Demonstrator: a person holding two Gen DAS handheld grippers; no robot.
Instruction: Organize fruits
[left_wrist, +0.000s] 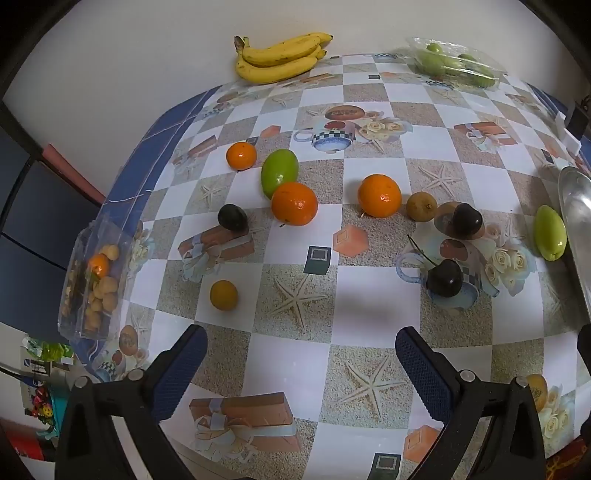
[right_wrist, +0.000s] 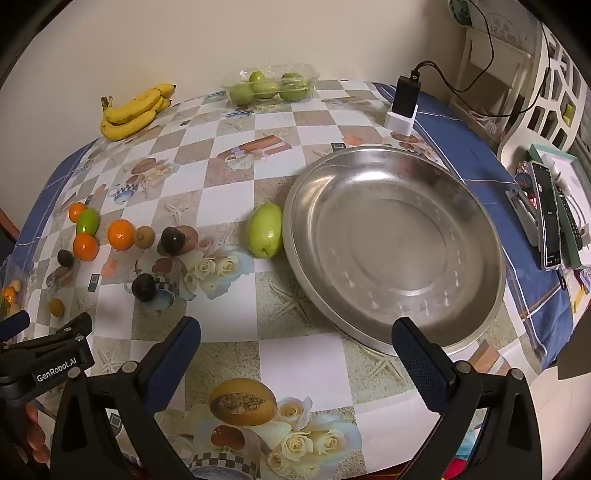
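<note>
Loose fruit lies on the patterned table: three oranges (left_wrist: 294, 203), (left_wrist: 379, 195), (left_wrist: 241, 156), a green mango (left_wrist: 279, 172), dark cherries (left_wrist: 444, 278), (left_wrist: 467, 220), (left_wrist: 232, 217), a small yellow fruit (left_wrist: 223, 294) and a brownish one (left_wrist: 422, 206). A second green fruit (right_wrist: 265, 229) lies against the left rim of an empty steel bowl (right_wrist: 491, 236). My left gripper (left_wrist: 301, 363) is open and empty above the table's near part. My right gripper (right_wrist: 295, 358) is open and empty at the bowl's near left edge.
A banana bunch (left_wrist: 279, 59) and a clear tray of green fruit (right_wrist: 271, 86) sit at the far edge by the wall. A clear box of small fruit (left_wrist: 92, 280) is at the left edge. A charger block (right_wrist: 404, 103) and remotes (right_wrist: 548, 214) lie to the right.
</note>
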